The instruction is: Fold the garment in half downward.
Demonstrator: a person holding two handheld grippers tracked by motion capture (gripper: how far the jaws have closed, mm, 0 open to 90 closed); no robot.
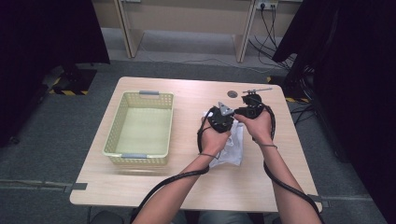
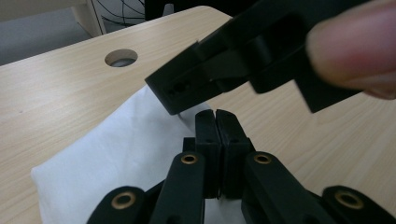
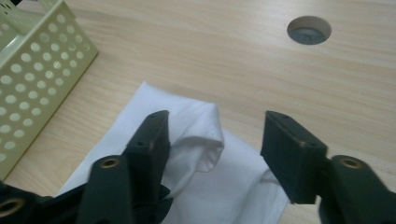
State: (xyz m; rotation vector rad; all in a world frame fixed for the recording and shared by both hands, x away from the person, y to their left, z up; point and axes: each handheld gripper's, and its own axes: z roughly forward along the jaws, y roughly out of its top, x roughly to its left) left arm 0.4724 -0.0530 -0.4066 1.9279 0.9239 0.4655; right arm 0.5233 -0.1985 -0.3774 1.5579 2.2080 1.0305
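Note:
A white cloth [image 1: 233, 149] lies rumpled on the wooden table [image 1: 187, 182], under both hands. My left gripper [image 1: 219, 116] hovers over it with its jaws pressed together [image 2: 216, 114]; the cloth [image 2: 116, 149] spreads just beneath the tips, and I cannot tell whether any of it is pinched. My right gripper [image 1: 250, 108] is close beside it, and one of its fingers [image 2: 187, 88] crosses right above the left tips. The right gripper [image 3: 217, 123] stands open over a raised fold of the cloth [image 3: 201, 144], its pads not touching it.
A pale green perforated basket [image 1: 140, 95] sits empty at the left of the table, its wall [image 3: 32, 79] near the cloth. A round cable hole [image 1: 232, 94] and a thin metal item [image 1: 257, 90] lie at the far edge.

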